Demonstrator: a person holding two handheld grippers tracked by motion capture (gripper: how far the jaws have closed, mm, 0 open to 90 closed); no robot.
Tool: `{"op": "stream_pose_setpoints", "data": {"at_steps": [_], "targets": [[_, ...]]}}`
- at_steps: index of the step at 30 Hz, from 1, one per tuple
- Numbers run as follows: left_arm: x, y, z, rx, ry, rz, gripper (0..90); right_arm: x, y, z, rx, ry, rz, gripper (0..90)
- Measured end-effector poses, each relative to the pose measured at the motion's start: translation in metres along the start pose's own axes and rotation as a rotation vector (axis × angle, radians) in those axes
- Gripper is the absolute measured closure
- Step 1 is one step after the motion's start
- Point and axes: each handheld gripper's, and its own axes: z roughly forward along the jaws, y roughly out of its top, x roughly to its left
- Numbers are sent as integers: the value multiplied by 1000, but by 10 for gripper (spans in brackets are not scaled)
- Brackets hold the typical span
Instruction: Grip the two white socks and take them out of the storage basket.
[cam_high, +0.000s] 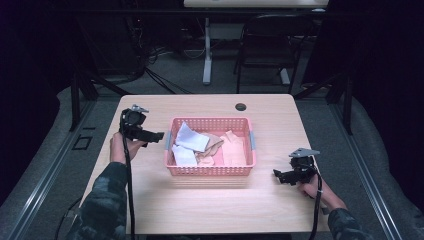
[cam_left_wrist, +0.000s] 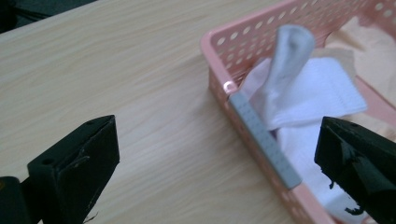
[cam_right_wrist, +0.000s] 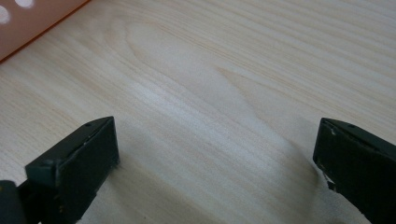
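At about 9 o'clock on the counter (cam_high: 150, 200) I hold my left hand-held gripper (cam_high: 159, 135), its jaws wide apart and empty, just beside the short left wall of the pink basket (cam_high: 210, 170). In the basket at the centre lie white cloths (cam_high: 189, 140) and beige ones (cam_high: 232, 147). At 4 o'clock my right hand-held gripper (cam_high: 276, 173) is also wide open, holding nothing, low over bare wood.

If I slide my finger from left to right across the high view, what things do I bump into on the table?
left gripper → pink basket holding a white cloth on its left side and a peach cloth on its right side → right gripper
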Motion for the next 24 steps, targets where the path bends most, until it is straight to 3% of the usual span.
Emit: {"op": "stream_pose_setpoints", "data": {"at_steps": [6,10,16,22,24], "targets": [[-16,21,15,-7,-42,42,0,0,1,0,9,3,-5,0],[-28,30,26,2,-83,45,0,0,0,0,6,-3,9,0],[-43,41,48,51,-120,56,0,-1,-1,0,3,11,24,0],[-47,46,67,101,-130,58,0,-2,-1,0,10,4,26,0],[-47,46,71,111,-141,42,51,-2,-1,0,12,3,30,0]]}}
